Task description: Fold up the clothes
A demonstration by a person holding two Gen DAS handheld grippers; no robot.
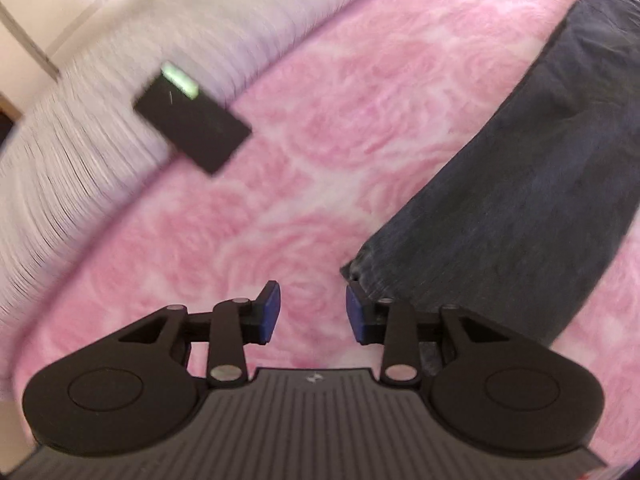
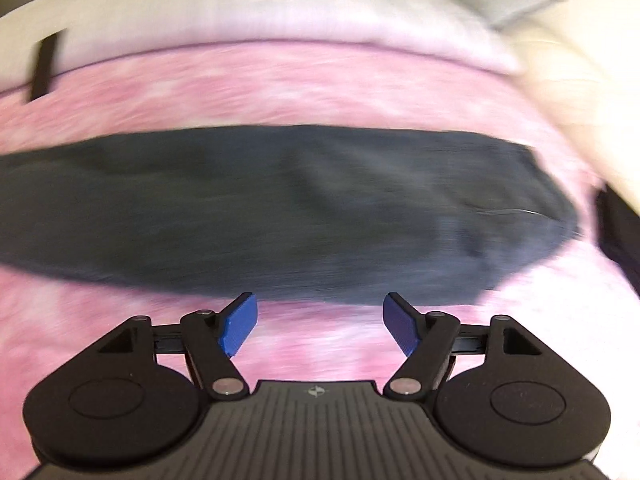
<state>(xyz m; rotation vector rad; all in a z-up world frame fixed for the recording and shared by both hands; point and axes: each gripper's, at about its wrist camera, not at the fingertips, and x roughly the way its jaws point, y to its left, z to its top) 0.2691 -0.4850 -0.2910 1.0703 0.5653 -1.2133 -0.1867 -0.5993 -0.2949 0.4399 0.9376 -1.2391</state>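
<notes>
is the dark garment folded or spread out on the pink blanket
Folded: the dark garment lies flat as one long narrow band on the pink blanket, neither gripper holding it.

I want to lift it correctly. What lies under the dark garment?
The dark garment lies flat on a pink rose-patterned blanket, visible all around it. Anything directly beneath the cloth is covered.

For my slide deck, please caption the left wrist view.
Open left gripper beside the hem of a dark garment on a pink rose-patterned blanket.
</notes>
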